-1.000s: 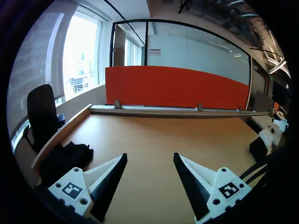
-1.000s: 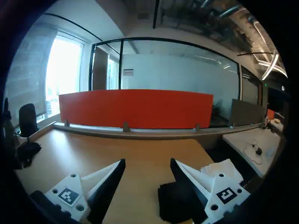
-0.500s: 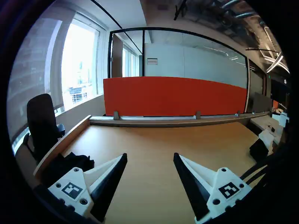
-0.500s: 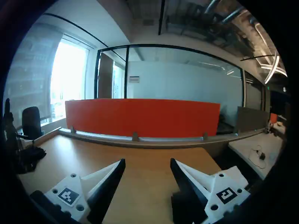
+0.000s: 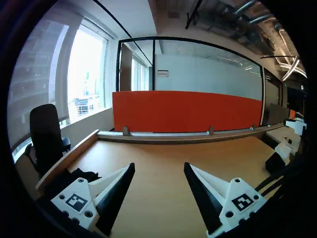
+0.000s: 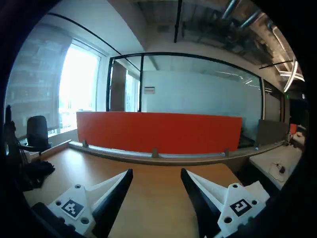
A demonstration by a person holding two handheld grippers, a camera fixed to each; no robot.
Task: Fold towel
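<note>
In the left gripper view, a crumpled black towel [image 5: 75,175] lies on the wooden desk [image 5: 166,158] at the near left, partly behind my left finger. My left gripper [image 5: 159,164] hovers open over bare desk with nothing between its fingers. The same dark heap [image 6: 37,168] sits far left in the right gripper view. My right gripper [image 6: 156,170] is also open and holds nothing. A white folded cloth [image 6: 259,187] peeks out behind its right finger. A black and white stack [image 5: 277,156] rests at the desk's right edge.
An orange divider panel [image 5: 186,111] runs along the back of the desk. A black office chair [image 5: 45,135] stands left by the window. A second desk [image 6: 277,162] with a cable lies to the right. Black cables [image 5: 273,183] hang by the left gripper's right finger.
Both grippers have tilted upward, so the desk and divider sit lower in view. The black folded cloth by the right gripper's finger has dropped out of sight. Both stayed open.
</note>
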